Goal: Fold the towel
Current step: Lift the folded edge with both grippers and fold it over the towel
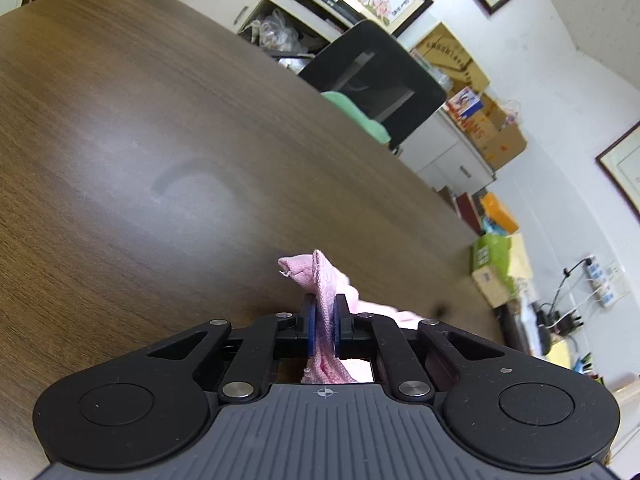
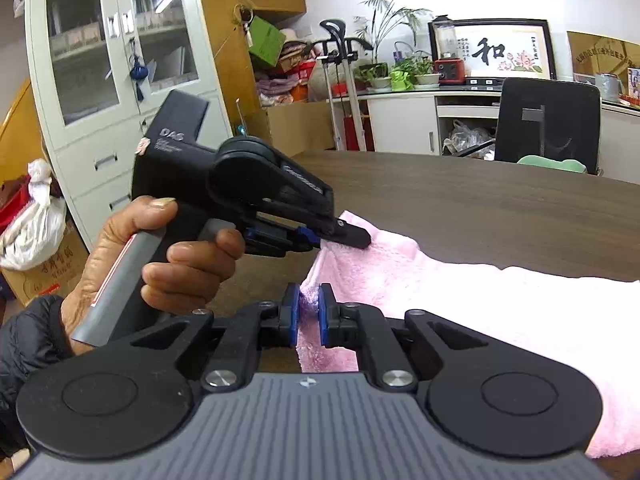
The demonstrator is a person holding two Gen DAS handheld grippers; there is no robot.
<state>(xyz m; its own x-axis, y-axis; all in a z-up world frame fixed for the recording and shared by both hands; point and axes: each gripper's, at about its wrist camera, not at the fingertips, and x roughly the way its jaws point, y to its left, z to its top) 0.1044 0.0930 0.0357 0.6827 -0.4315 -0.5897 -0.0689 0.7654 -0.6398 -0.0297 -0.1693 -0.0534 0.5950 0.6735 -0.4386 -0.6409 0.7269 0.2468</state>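
left gripper [image 1: 324, 322]: pinched on pink towel [image 1: 320, 280] corner | right gripper [image 2: 308, 312]: clamped on the towel's near edge | towel: draped over brown table [image 2: 500, 204] | left hand [image 2: 160, 256]: grips handle marked "DAS" | framed calligraphy [image 2: 492, 53] beyond the table: "和"

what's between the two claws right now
Only pink towel. In the right wrist view, the left claw and right claw pinch the same towel end close together, with a short stretch of its edge running between them and nothing else.
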